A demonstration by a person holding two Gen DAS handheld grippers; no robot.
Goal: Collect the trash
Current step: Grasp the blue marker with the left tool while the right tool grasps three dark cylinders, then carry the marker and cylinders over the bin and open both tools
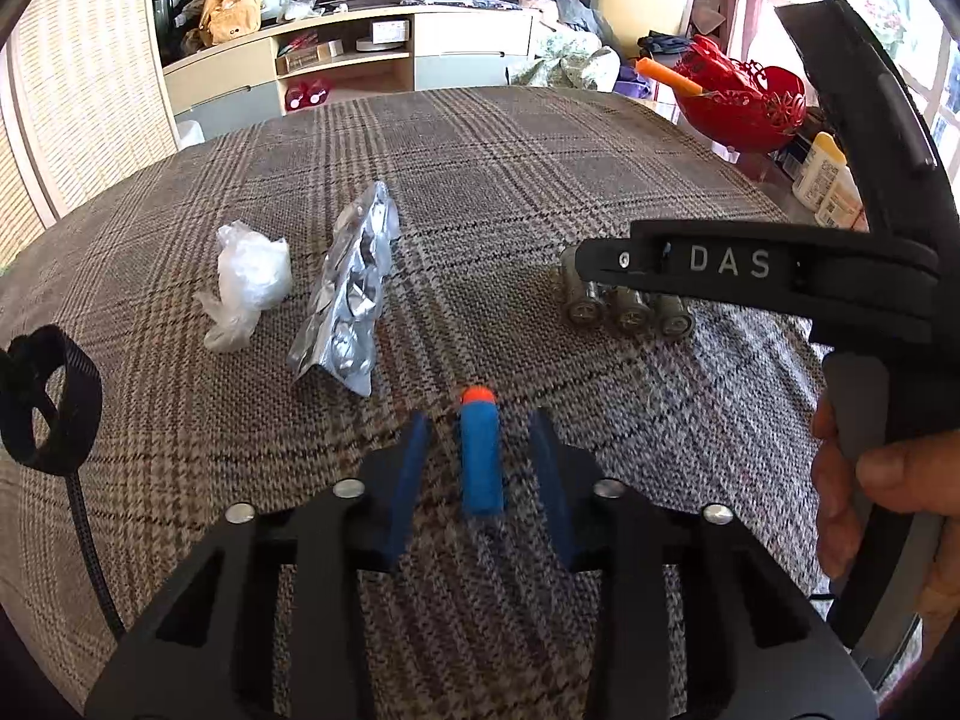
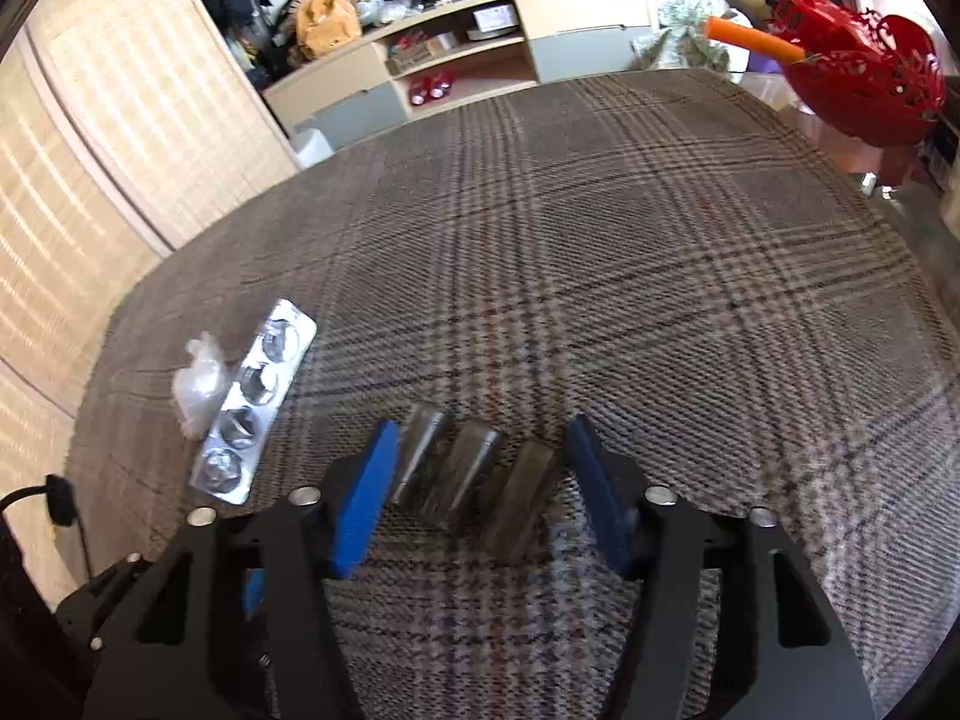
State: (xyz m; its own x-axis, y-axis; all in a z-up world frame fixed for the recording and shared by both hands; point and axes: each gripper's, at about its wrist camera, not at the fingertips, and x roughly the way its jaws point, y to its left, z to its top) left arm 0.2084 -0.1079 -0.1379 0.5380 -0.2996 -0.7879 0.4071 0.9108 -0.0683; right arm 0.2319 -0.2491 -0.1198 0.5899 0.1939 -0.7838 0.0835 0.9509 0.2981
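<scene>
while the left wrist view is taken first, the left gripper (image 1: 480, 450) is seen lowered over the plaid cloth (image 1: 540, 180), its blue pads set at a narrow gap on either side of a blue foam dart (image 1: 480, 462) with an orange tip; a sliver of cloth shows on each side, so no contact is made yet. further off lie a crumpled plastic wrap (image 1: 249, 282) and a silver blister pack (image 1: 354, 294), apparently left for later. at the right, the other tool is held by a hand (image 1: 870, 498) above three grey batteries (image 1: 627, 306).

in the right wrist view, the right gripper (image 2: 480, 474) is held at a middling width so that all three batteries, lying side by side, are bracketed. whether the pads press them cannot be told. a red basket (image 2: 864, 90) stands at the far edge.
</scene>
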